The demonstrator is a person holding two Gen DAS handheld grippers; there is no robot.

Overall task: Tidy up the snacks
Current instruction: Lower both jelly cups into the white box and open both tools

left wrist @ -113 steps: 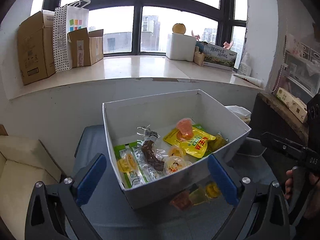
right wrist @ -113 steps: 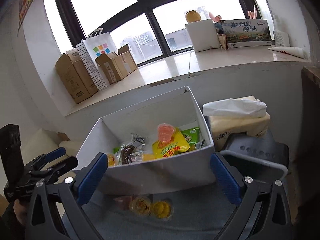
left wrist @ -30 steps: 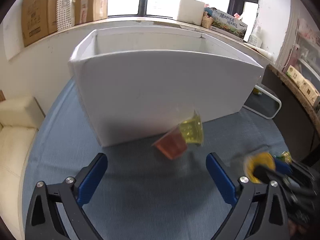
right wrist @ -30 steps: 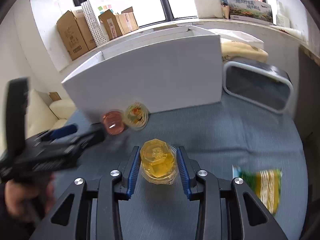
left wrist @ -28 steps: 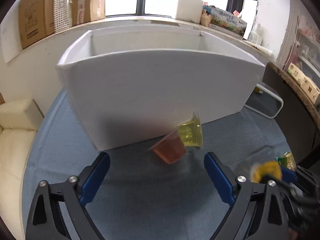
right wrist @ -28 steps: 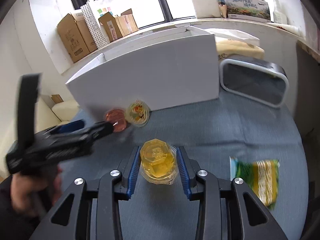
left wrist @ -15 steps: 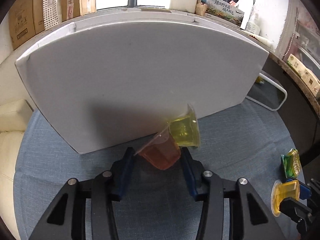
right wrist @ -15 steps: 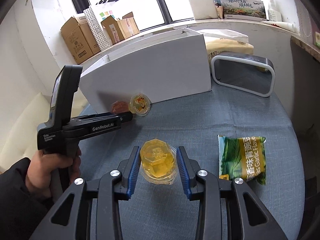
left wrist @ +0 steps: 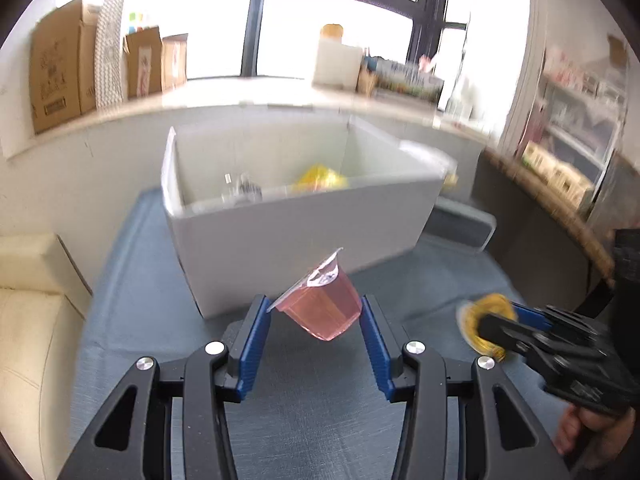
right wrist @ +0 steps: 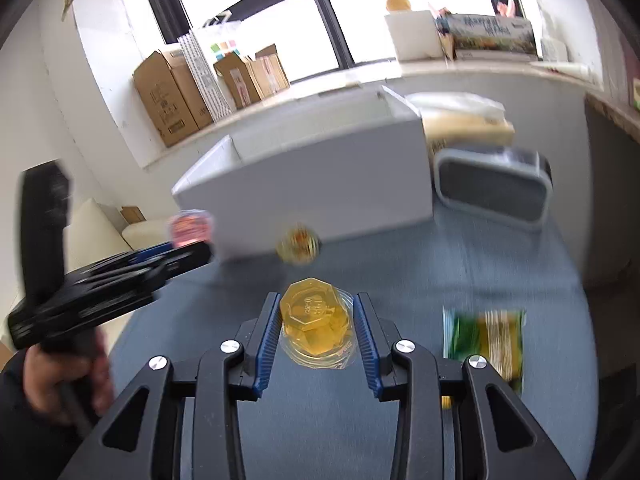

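The left gripper (left wrist: 314, 322) is clamping a pink jelly cup (left wrist: 322, 306), tilted, in front of the white box (left wrist: 304, 236). The right gripper (right wrist: 316, 328) is clamping a yellow jelly cup (right wrist: 316, 320). Several snacks are lying inside the box ahead. Remaining, by judgement: both held cups, a third jelly cup (right wrist: 298, 244) against the box wall, and a green packet (right wrist: 486, 338) right of the right gripper.

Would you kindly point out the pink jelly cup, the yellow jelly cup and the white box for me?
pink jelly cup (left wrist: 326, 312), left wrist view, on its translucent side wall.
yellow jelly cup (right wrist: 314, 318), right wrist view, on its foil lid.
white box (left wrist: 300, 240), left wrist view, on its near outer wall.
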